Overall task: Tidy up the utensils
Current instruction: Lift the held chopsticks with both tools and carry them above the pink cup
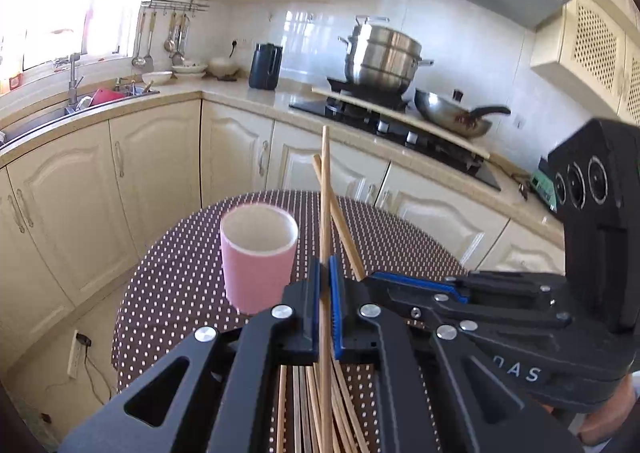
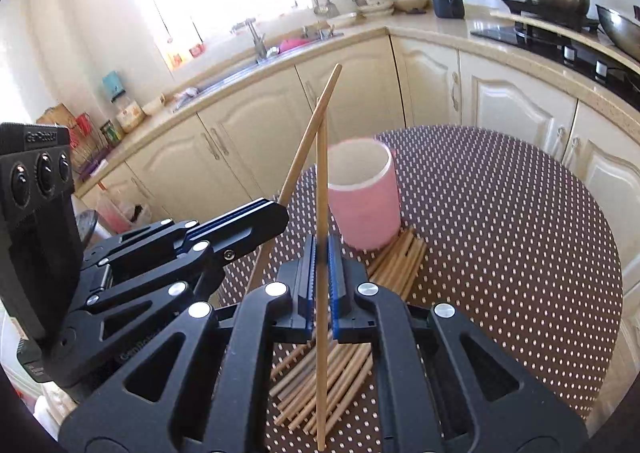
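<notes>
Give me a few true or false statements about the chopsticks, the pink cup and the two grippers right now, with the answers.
1. The left gripper is shut on a chopstick. True.
2. The right gripper is open and holds nothing. False: it is shut on a chopstick.
3. The pink cup lies on its side. False: it stands upright.
4. A pile of chopsticks lies on the dotted tablecloth beside the cup. True.
5. Chopsticks already stand in the cup. False: none show inside.

"DAS" in white on right gripper (image 1: 412,285) body; "GenRobot" embossed on left gripper (image 2: 256,221) housing top.
</notes>
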A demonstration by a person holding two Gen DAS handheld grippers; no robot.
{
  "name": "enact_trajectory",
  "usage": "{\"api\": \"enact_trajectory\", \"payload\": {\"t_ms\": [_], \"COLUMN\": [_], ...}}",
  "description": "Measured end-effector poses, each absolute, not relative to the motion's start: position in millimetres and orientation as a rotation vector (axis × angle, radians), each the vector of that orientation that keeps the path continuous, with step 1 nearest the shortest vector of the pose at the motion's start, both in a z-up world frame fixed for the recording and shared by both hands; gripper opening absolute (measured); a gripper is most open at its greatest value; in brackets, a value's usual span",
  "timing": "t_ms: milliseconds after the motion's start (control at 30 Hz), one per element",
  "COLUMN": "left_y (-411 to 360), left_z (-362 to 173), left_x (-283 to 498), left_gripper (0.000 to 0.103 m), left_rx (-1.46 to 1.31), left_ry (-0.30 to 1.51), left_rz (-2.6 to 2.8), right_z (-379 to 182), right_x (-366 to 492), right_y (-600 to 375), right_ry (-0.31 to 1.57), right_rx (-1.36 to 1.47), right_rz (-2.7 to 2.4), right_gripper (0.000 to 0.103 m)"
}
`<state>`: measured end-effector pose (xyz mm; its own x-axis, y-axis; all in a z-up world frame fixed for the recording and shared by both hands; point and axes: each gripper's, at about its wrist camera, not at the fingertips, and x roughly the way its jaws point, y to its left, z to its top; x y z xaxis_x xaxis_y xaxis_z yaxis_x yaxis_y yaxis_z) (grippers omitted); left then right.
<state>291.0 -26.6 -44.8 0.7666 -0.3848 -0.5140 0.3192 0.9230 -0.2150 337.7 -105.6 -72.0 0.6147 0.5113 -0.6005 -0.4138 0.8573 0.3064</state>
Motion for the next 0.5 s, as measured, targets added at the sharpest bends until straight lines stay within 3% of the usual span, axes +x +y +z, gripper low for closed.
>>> {"api": "enact_trajectory", "payload": {"t_ms": [500], "left_y": [-2], "left_z": [-4], "left_x": [336], "left_gripper": [0.005], "left_rx": [-0.265], "left_ry": [0.317], "left_rz": [-0.394], "right_z": [-15], "right_x": [368], "right_y": [-104], "right_ry": [0.499], "right_rx": [0.183], "right_rz": [0.551], "right_gripper": [0.006]}}
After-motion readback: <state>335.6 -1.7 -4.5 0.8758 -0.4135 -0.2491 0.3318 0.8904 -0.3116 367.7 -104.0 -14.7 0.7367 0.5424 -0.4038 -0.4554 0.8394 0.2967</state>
